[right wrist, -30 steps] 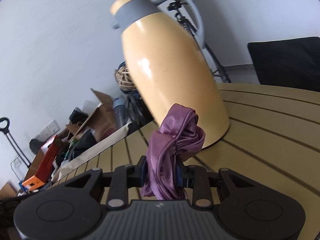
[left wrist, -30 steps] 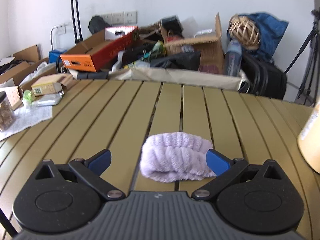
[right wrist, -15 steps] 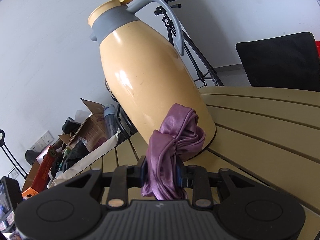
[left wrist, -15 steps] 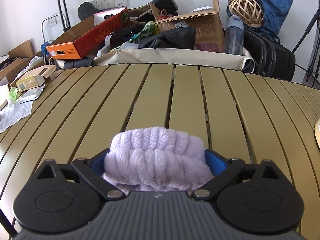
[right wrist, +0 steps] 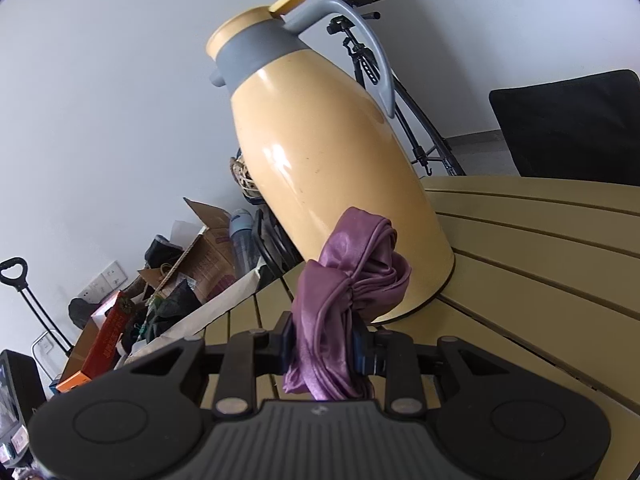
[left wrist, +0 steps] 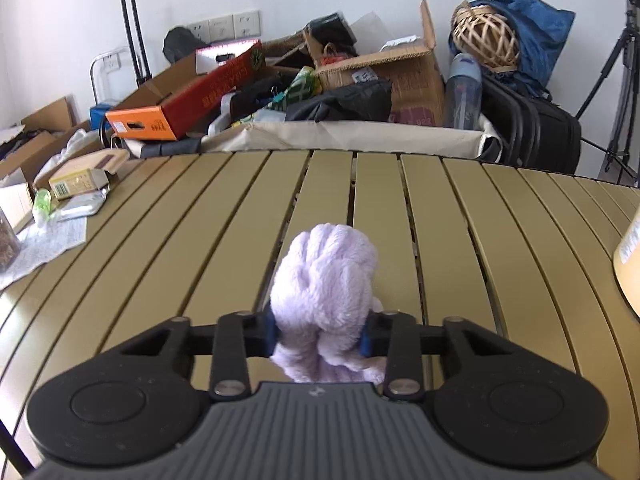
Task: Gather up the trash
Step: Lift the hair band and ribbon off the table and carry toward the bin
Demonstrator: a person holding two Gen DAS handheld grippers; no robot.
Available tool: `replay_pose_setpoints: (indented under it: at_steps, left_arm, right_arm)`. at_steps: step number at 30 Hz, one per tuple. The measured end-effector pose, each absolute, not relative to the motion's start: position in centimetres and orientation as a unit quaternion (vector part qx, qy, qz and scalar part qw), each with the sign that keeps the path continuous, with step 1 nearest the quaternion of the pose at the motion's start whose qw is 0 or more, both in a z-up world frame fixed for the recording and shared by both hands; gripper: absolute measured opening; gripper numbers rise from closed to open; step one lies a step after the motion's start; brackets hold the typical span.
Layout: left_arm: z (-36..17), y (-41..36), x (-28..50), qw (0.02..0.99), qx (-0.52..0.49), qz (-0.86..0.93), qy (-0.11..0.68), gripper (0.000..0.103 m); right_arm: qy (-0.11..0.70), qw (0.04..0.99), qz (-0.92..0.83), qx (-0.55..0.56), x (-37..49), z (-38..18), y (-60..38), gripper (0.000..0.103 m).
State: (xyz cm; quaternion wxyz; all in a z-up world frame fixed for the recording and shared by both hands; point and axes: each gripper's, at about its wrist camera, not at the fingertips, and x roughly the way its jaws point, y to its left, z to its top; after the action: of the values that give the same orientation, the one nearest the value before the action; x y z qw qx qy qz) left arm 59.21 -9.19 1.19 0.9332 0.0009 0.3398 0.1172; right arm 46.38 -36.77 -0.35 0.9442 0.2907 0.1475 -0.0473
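my left gripper (left wrist: 318,338) is clamped on the fluffy lilac cloth (left wrist: 324,292), pads pinching its middle so it bunches up and forward between the jaws. it sits over the slatted tabletop (left wrist: 200,240), roughly mid-table, nearer my edge than the far one. can't tell if its underside touches the slats. left points down at a moderate slant, which suits scooping soft stuff off a flat surface.

right gripper (right wrist: 324,346) is squeezed on the purple satin cloth (right wrist: 344,292); the loose ends hang below the jaws and the knot sticks out front. it's held just in front of the yellow jug (right wrist: 320,160), which stands near the tabletop edge. right points only slightly down and is rolled, so the jug looks tilted in that view.

my read: both hands are loaded, so next is a bin. none in view.
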Motion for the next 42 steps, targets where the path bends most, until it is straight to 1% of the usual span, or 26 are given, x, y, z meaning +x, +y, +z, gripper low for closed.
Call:
replay_pose_setpoints:
  at_steps: [6,18,29,42]
  left_arm:
    - [2.2,-9.5,56.3,0.942,0.032,0.117,0.313,0.029]
    - [4.7,-9.7,48.5,0.954,0.026,0.08,0.287,0.029]
    - [7.0,-8.6,38.9,0.962,0.024,0.061,0.264,0.029]
    - [7.2,-6.7,28.1,0.966,0.021,0.047,0.252,0.029]
  right_arm:
    - [0.147,0.947,-0.023,0.286,45.4,0.3,-36.0,0.027]
    - [0.151,0.956,0.035,0.249,41.0,2.0,-33.7,0.027]
    - [0.14,0.965,0.087,0.202,34.5,4.4,-30.6,0.027]
    - [0.175,0.967,0.125,0.137,25.8,4.6,-27.8,0.027]
